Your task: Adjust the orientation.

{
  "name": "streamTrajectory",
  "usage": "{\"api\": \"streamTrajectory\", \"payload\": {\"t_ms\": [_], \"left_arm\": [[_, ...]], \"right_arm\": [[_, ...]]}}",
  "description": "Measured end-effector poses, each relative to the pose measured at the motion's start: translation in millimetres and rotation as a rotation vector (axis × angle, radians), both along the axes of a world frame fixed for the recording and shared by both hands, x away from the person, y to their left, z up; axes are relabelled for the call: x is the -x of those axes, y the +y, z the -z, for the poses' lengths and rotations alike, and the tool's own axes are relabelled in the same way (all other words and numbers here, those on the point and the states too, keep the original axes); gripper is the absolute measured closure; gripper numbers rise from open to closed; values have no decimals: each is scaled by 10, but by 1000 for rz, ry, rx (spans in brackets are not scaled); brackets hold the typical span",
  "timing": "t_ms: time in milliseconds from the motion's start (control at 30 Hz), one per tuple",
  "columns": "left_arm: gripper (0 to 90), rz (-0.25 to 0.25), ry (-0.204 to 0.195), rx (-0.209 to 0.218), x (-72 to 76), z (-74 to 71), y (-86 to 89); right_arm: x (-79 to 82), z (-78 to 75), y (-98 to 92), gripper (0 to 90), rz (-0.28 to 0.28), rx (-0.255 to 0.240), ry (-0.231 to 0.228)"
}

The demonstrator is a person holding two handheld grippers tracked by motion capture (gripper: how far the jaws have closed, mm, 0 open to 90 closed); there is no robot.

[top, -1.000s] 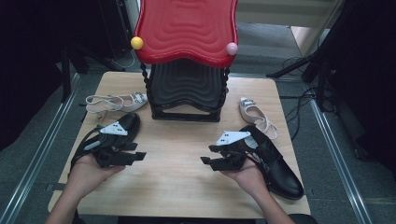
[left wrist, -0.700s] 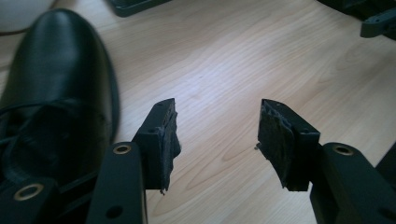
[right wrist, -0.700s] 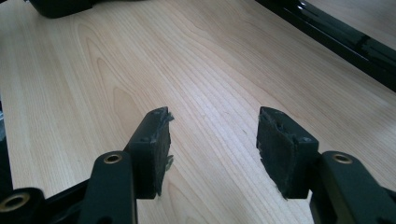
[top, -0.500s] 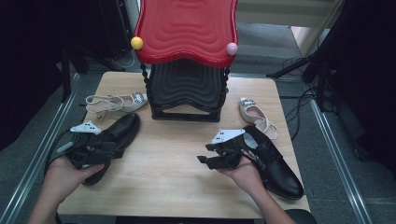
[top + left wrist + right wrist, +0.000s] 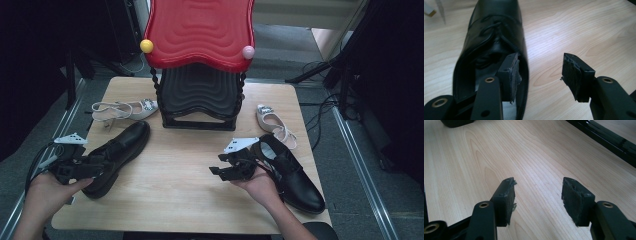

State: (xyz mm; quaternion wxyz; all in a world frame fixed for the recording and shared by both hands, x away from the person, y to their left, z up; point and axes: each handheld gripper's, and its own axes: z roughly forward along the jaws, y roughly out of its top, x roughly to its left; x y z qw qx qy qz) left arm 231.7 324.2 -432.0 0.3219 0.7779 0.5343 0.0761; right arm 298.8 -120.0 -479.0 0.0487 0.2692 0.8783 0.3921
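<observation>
A black leather lace-up shoe (image 5: 122,147) lies on the left of the wooden table (image 5: 175,195), toe toward the rack. My left gripper (image 5: 97,162) is at its heel end and open. In the left gripper view one pad (image 5: 510,72) sits inside the shoe (image 5: 494,37). The other pad (image 5: 574,75) hangs over bare wood, so the shoe's side wall stands between the jaws unpressed. My left gripper (image 5: 541,62) holds nothing. A second black shoe (image 5: 292,172) lies at the right. Just left of it, my right gripper (image 5: 218,165) is open over bare wood, as the right gripper view (image 5: 539,186) shows.
A shoe rack with a red wavy top (image 5: 200,30) and black shelves (image 5: 200,95) stands at the table's back middle; its black base rail (image 5: 604,140) crosses the right gripper view. A pale sandal (image 5: 125,109) lies left of the rack, another (image 5: 272,122) right of it.
My left hand has drawn back to the left, from over the middle of the left black shoe to its heel end. The shoe and the right hand have stayed put.
</observation>
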Motion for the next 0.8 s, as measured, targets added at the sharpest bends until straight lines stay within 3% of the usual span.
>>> {"api": "streamTrajectory", "payload": {"t_ms": [233,500,600,667,800], "left_arm": [[459,-15,21,10,-51,126,63],[479,-55,27,-40,-265,299,-59],[513,-58,36,-48,-343,353,-84],[550,-56,21,-64,-367,363,-107],[623,-52,41,-74,-425,406,-145]], "right_arm": [[5,7,10,453,0,5,1],[8,21,26,453,-3,17,1],[15,34,28,453,0,22,-2],[15,38,27,453,1,22,-1],[21,40,20,453,7,22,-1]]}}
